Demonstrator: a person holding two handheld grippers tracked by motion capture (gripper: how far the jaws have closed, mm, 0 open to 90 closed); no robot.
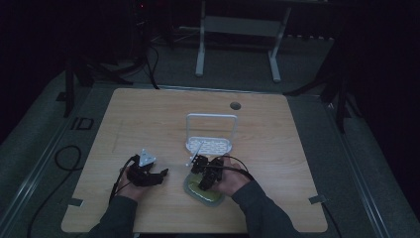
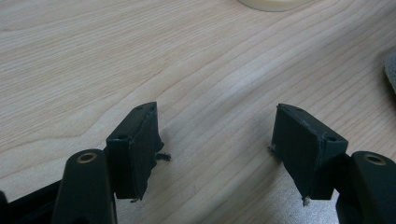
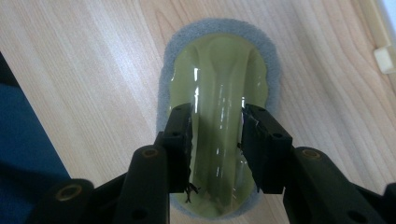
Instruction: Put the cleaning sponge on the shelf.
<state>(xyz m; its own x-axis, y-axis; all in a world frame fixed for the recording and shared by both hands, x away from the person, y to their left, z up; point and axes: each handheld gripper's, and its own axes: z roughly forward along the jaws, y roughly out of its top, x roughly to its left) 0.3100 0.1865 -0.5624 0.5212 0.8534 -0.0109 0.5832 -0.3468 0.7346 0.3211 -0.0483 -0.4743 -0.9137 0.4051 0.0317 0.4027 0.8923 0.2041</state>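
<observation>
Right gripper has its fingers clamped on the raised ridge of the olive scrubber, which lies flat near the counter's near edge, right of centre. Looks like the grasp step; next move probably a lift. Its long axis runs from the near edge toward the white rack. Left gripper hovers nearby over bare wood, fingers wide apart, empty.

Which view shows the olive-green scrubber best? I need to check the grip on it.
The right gripper view: the olive-green plastic-handled scrubber with grey sponge base sits close between the right gripper. High view shows it small and dim; left gripper view catches a grey edge.
</observation>
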